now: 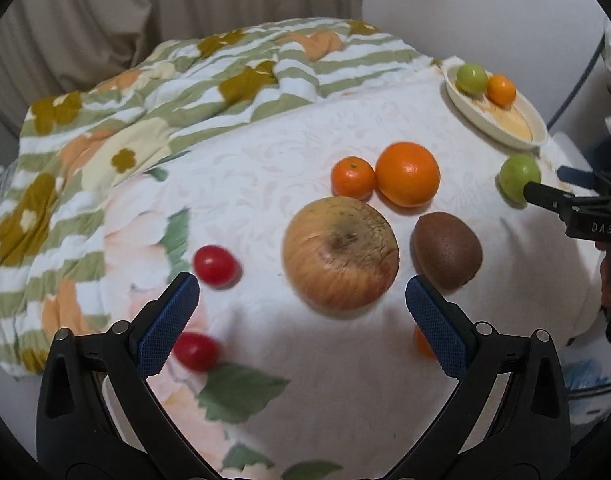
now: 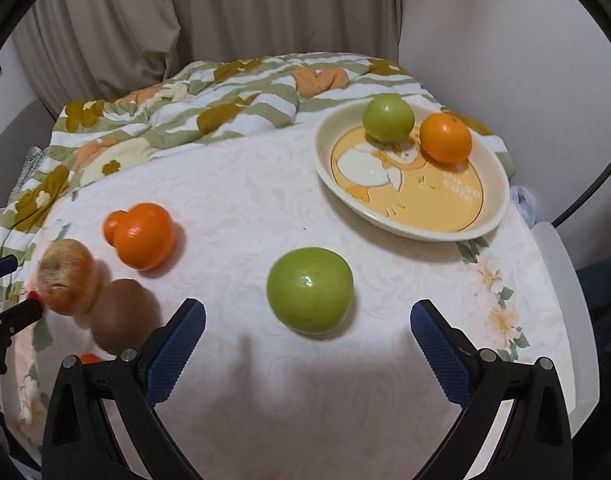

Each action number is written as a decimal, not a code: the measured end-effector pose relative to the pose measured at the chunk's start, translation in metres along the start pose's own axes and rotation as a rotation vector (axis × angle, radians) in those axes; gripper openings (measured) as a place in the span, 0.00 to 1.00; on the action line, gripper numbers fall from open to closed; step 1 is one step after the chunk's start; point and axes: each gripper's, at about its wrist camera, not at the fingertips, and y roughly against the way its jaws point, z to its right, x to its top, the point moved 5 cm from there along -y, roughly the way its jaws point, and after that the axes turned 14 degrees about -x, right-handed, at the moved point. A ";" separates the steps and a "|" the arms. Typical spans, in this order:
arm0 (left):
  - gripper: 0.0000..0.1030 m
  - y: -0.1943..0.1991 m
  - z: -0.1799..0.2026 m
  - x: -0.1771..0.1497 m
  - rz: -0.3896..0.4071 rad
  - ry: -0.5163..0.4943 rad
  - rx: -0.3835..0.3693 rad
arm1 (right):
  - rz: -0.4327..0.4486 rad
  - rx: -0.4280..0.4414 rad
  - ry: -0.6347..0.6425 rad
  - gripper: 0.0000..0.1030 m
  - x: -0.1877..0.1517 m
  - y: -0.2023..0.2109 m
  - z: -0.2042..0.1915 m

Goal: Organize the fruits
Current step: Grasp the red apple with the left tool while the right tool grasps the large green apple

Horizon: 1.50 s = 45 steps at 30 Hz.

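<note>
The right claw (image 2: 307, 322) stands with its jaws apart and empty, the green fruit (image 2: 310, 290) on the table (image 2: 241, 184) directly ahead, centred between the fingers. The plate (image 2: 493, 216) lies beyond, to the right. The left claw (image 1: 301, 300), also apart, faces the apple (image 1: 340, 253).

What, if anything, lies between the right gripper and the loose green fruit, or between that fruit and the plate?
Nothing visible does. The green fruit sits just ahead of the open right gripper, and only bare tablecloth lies between it and the plate.

A rumpled floral quilt (image 1: 117, 128) lies before beige curtains (image 2: 225, 12).
</note>
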 end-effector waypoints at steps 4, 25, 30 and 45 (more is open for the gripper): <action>1.00 -0.017 0.004 0.003 -0.010 -0.021 -0.007 | -0.006 -0.014 0.019 0.99 -0.003 -0.010 -0.004; 0.79 -0.042 0.009 0.004 -0.061 0.000 -0.029 | -0.058 -0.001 0.041 0.84 0.000 -0.027 -0.006; 0.79 -0.038 0.008 -0.001 -0.063 0.014 -0.022 | -0.080 0.004 0.063 0.69 0.001 -0.031 -0.009; 0.79 -0.007 -0.002 -0.019 -0.040 0.084 -0.012 | -0.071 0.008 0.083 0.44 0.010 -0.028 -0.019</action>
